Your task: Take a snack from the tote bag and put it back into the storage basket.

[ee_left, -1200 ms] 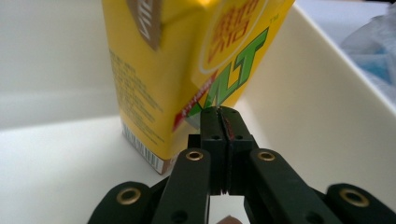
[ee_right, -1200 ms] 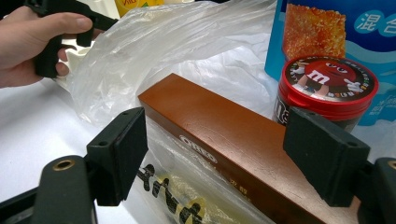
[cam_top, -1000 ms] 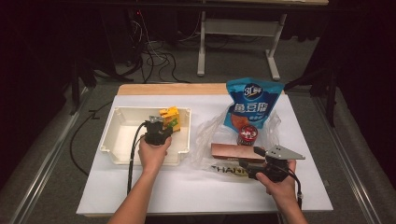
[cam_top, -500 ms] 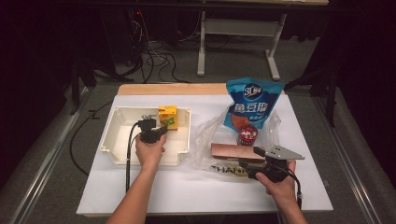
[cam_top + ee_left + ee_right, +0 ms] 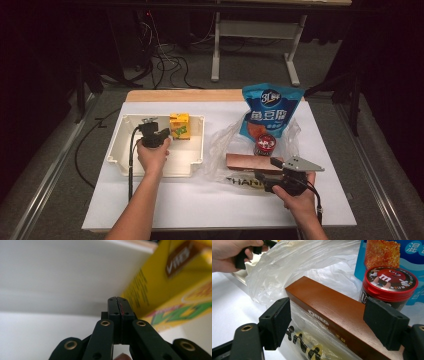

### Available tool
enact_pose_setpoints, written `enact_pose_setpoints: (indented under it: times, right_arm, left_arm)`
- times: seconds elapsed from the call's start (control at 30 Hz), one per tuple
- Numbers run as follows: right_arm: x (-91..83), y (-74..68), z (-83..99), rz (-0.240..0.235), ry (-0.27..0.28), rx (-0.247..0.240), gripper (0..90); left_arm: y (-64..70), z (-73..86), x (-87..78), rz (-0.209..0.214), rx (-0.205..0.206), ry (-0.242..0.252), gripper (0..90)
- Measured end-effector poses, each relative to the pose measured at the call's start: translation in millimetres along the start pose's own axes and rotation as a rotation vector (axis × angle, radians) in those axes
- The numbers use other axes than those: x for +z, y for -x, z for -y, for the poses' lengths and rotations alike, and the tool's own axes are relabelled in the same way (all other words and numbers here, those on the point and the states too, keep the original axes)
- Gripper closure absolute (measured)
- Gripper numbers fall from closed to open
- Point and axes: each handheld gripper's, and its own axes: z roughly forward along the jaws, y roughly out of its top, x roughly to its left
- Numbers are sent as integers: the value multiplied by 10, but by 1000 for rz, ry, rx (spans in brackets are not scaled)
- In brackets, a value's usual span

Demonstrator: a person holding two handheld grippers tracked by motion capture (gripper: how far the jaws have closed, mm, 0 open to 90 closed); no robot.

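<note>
fingers of left gripper (image 5: 117,300) clenched beside yellow carton (image 5: 175,285) (in tray (image 5: 125,150)); right gripper (image 5: 327,325) released, straddling brown box (image 5: 332,312).

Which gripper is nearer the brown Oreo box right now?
Right. The right gripper sits at the brown Oreo box, open jaws either side of it on the plastic bag. The left gripper is apart, shut, in the white bin beside the yellow carton.
</note>
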Motion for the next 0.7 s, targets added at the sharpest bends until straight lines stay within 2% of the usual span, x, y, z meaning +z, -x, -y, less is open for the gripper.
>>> enact_pose_setpoints:
  times: [0.07,0.13,0.23,0.37,0.53,0.63,0.7]
  right_arm:
    - [-1,13,3,1,0,5,228]
    - [0,24,9,1,2,9,228]
    - [6,26,12,1,-2,11,228]
    - [11,15,13,1,-4,8,228]
    - [21,0,18,1,-10,9,228]
    - [24,-2,19,0,-13,8,228]
    - [22,3,19,2,-10,9,228]
  left_arm:
    - [8,11,14,-8,10,12,900]
    - [-17,8,25,10,-24,11,900]
    - [-20,20,43,9,-8,3,900]
    - [0,36,76,36,3,-2,900]
    - [47,37,117,45,41,-10,900]
    - [76,29,151,68,24,-16,900]
    - [111,40,173,72,32,-16,900]
